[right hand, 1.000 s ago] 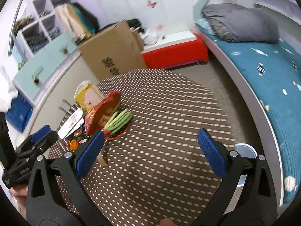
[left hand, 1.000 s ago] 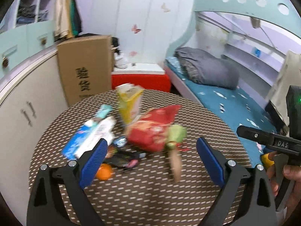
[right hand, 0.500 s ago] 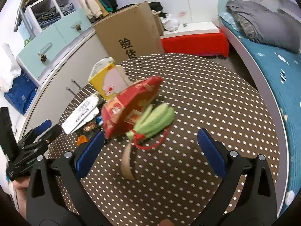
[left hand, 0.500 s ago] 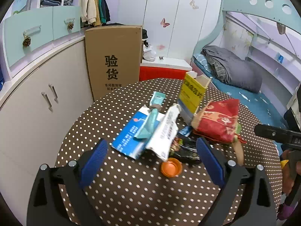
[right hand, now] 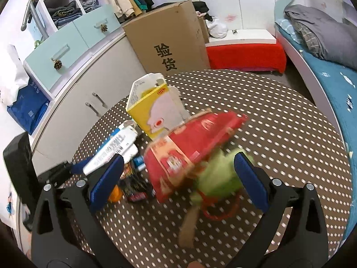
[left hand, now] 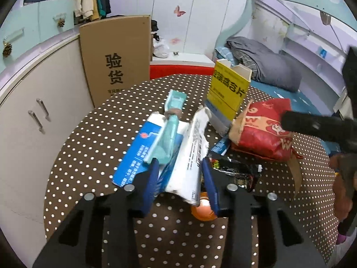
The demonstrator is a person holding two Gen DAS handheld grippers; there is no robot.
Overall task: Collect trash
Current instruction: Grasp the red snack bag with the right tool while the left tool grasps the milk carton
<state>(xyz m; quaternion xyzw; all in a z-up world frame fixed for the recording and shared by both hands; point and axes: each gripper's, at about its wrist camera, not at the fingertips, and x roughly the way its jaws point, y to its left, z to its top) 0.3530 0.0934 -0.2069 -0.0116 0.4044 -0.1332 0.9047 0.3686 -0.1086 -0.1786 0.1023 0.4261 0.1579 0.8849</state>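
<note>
A pile of trash lies on the round polka-dot table [left hand: 89,160]. My left gripper [left hand: 181,183] is shut on a white torn wrapper [left hand: 191,156], beside a blue and white box [left hand: 138,154] and a teal tube [left hand: 169,129]. A yellow carton [left hand: 229,93], a red snack bag [left hand: 263,129], a black wrapper [left hand: 234,169] and an orange cap [left hand: 202,210] lie close by. My right gripper [right hand: 178,183] is open, its jaws either side of the red snack bag [right hand: 189,147] and a green bundle [right hand: 218,178]. The yellow carton [right hand: 154,109] stands behind them.
A tall cardboard box [left hand: 118,58] stands past the table's far edge, with white cabinets [left hand: 33,111] on the left. A red bench [right hand: 245,55] and a bed [left hand: 267,67] lie beyond the table to the right.
My left gripper has moved forward and closed on the white wrapper. My right gripper has moved in toward the red bag and green bundle and stays open.
</note>
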